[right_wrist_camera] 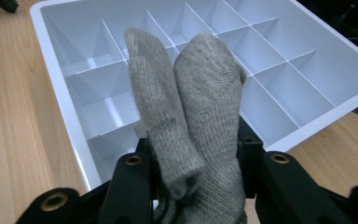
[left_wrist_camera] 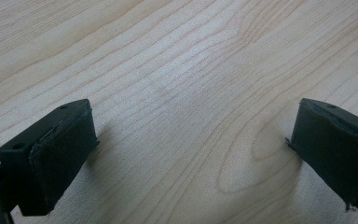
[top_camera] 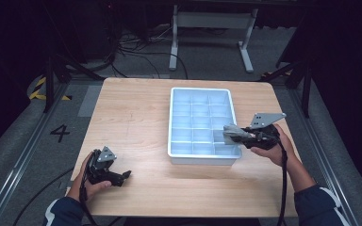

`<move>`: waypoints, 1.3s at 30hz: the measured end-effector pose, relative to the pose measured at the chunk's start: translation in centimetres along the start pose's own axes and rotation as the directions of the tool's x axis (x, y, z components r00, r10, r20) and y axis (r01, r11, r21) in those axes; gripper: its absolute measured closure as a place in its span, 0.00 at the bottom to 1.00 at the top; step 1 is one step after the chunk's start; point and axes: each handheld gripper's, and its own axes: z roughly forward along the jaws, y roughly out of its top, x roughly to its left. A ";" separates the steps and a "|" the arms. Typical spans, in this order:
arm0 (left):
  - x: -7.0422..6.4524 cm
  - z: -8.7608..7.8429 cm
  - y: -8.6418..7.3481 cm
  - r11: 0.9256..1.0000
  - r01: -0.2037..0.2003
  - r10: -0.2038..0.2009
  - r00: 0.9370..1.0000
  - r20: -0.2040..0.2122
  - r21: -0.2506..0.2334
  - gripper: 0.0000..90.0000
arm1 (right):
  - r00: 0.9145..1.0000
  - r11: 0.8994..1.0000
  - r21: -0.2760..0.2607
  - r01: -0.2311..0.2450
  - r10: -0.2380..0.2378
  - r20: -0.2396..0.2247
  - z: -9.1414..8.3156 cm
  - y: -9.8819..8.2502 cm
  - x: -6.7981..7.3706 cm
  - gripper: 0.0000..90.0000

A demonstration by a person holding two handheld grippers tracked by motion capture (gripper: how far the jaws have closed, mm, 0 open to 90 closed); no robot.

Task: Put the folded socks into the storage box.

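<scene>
A grey knitted sock [right_wrist_camera: 191,88], folded double, sticks up from between the jaws of my right gripper [right_wrist_camera: 193,140], which is shut on it. In the high view this right gripper [top_camera: 231,133] holds the sock [top_camera: 232,131] over the near right corner of a white divided tray [top_camera: 202,160]. The tray's [right_wrist_camera: 51,70] compartments look empty where I can see them. My left gripper [top_camera: 125,176] rests low over the wooden table [top_camera: 136,117] at the near left. Its jaws [left_wrist_camera: 191,154] stand open, with bare wood between them.
The tray lies right of the table's middle, its long side running away from me. Beyond the far edge are a white table frame [top_camera: 174,42] and loose cables [top_camera: 136,52] on the floor. Dark stands flank both sides of the table.
</scene>
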 end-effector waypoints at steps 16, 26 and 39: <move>0.0 0.0 0.0 1.000 0.000 0.000 1.000 -0.001 -0.002 0.00 | 1.000 0.998 0.065 0.013 -0.013 0.000 2.4 0.9 -0.6 0.74; 0.0 0.0 0.0 1.000 0.000 0.000 1.000 0.000 0.000 0.00 | 0.999 0.987 0.154 0.050 -0.051 0.004 4.3 1.6 -0.7 0.75; 0.0 0.0 0.0 1.000 0.000 0.000 1.000 -0.001 -0.002 0.00 | 0.997 0.966 0.249 0.074 -0.078 0.004 6.5 2.2 -0.8 0.75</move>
